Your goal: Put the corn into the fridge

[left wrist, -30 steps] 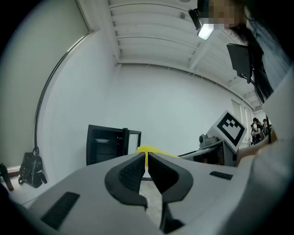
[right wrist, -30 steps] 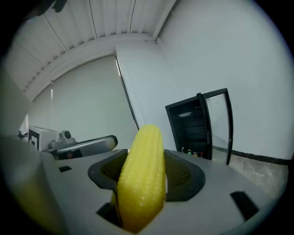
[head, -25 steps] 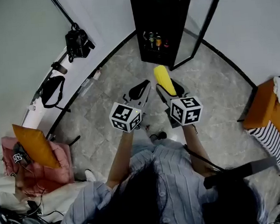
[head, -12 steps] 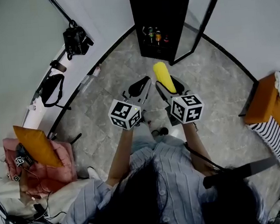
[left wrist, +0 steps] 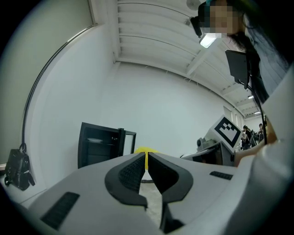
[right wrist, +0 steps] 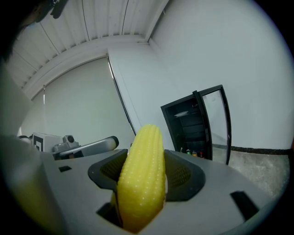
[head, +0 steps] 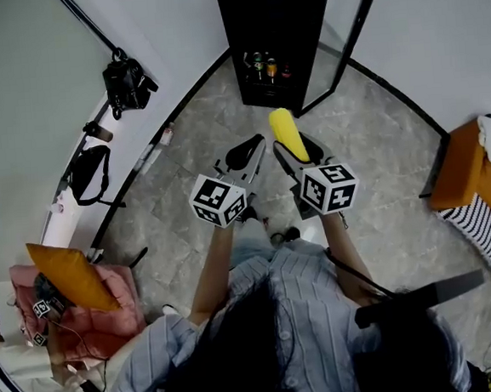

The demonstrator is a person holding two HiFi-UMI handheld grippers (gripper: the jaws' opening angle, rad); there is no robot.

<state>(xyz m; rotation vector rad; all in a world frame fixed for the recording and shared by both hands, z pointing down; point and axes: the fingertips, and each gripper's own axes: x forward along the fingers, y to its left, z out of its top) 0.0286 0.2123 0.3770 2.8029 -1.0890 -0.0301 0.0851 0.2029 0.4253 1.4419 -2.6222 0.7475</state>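
Before the black fridge (head: 274, 39), which stands against the white wall with its glass door (head: 353, 36) swung open to its right, a person holds both grippers out over the grey stone floor (head: 379, 162). The right gripper (head: 295, 151) is clamped on the corn (head: 287, 134). In the right gripper view the yellow cob (right wrist: 142, 174) stands between the two dark pads, gripped at its lower half, with its rounded tip rising above them. The corn is outside the fridge, short of the open front and roughly in line with it, tip pointing toward the cabinet (right wrist: 190, 126).

The left gripper (head: 243, 153) is beside the right one, on the side away from the fridge door. Its jaws are drawn together to a thin slit with nothing between them. In the left gripper view (left wrist: 147, 158), the sliver of yellow in that slit is the corn (left wrist: 146, 150) beyond, and the fridge (left wrist: 98, 149) shows to the left of it. Each gripper carries a marker cube (head: 218, 200) on the end nearer the person.

Small coloured items (head: 264, 65), possibly cans or bottles, sit on the fridge's lowest shelf. A black bag (head: 126, 77) lies on the floor well to the left of the fridge, and an orange seat (head: 466, 180) stands well to its right, past the door.
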